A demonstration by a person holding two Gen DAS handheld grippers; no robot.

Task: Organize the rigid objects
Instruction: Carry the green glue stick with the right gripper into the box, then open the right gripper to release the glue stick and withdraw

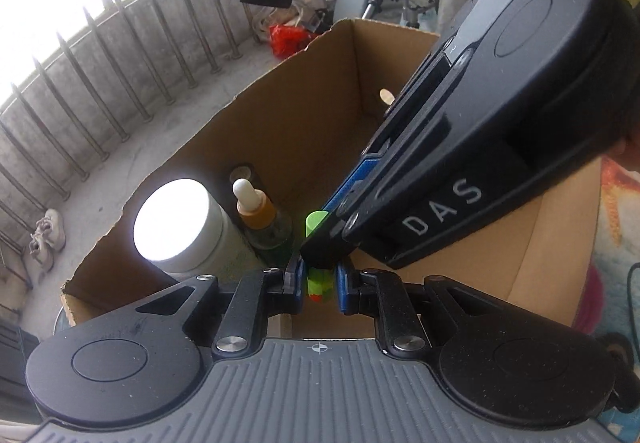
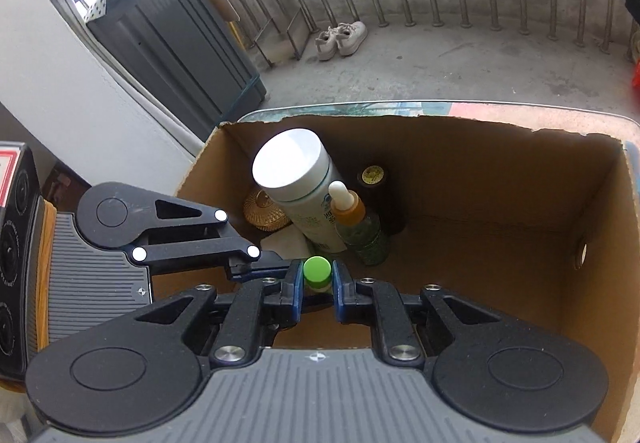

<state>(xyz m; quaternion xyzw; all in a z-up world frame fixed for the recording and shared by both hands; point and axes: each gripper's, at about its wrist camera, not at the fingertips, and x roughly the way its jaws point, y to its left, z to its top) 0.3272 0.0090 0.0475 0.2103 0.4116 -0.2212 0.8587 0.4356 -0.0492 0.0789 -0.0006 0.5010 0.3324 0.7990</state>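
**Both tongs on the green-capped bottle, low in the carton**

Nearest me, the right tongs (image 2: 316, 285) were closed to a narrow gap around the small green-capped bottle (image 2: 317, 270), gripping just under its cap. The left tongs (image 1: 318, 285) pinched the same bottle lower down, on its green and orange body, fingers nearly together. It stood upright inside the cardboard box (image 2: 592, 323), near the front-left corner. I judged it light, stiff plastic, smooth and a little slippery, so the shoulder beneath the cap looked the safest hold.

Just beyond stood a dropper bottle (image 2: 358, 227) with a white bulb and amber collar; probably glass, so fragile and to be taken by the body, not the bulb. Touching it was a tall white-lidded jar (image 2: 294, 171), printed, but I could not read the text. Behind were a dark jar with a yellow label (image 2: 373, 176), illegible, and a golden woven lid (image 2: 266, 209).

The only clear lettering was "DAS" on the right gripper housing (image 1: 440, 209).
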